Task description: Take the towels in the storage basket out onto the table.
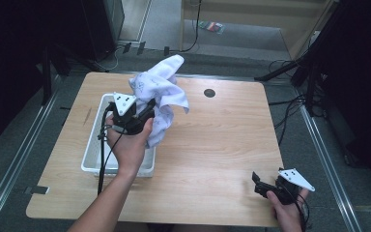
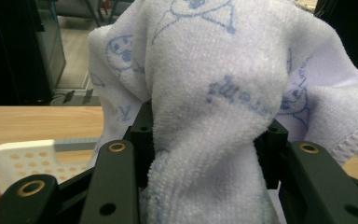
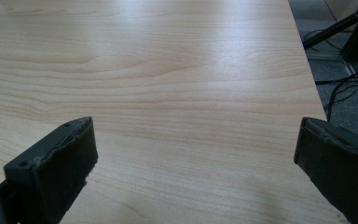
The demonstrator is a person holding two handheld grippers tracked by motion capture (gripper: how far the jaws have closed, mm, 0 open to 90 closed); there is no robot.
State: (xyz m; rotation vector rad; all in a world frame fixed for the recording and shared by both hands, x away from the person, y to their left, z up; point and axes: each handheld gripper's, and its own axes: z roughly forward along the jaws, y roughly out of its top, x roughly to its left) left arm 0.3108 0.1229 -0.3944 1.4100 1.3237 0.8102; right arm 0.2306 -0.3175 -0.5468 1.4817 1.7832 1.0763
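High view is showing the left gripper (image 1: 147, 110) clenching a crumpled white towel (image 1: 162, 92) with pale blue cartoon prints above the basket (image 1: 91, 153); the right gripper (image 1: 263, 186) is resting spread wide.

A light wood-grain worktop (image 1: 212, 159) is filling the middle of the frame, standing on grey floor (image 1: 24, 145). A white perforated basket (image 1: 92, 153) is sitting on its left part. A small round black disc (image 1: 209, 93) is lying near its upper edge, right of centre.
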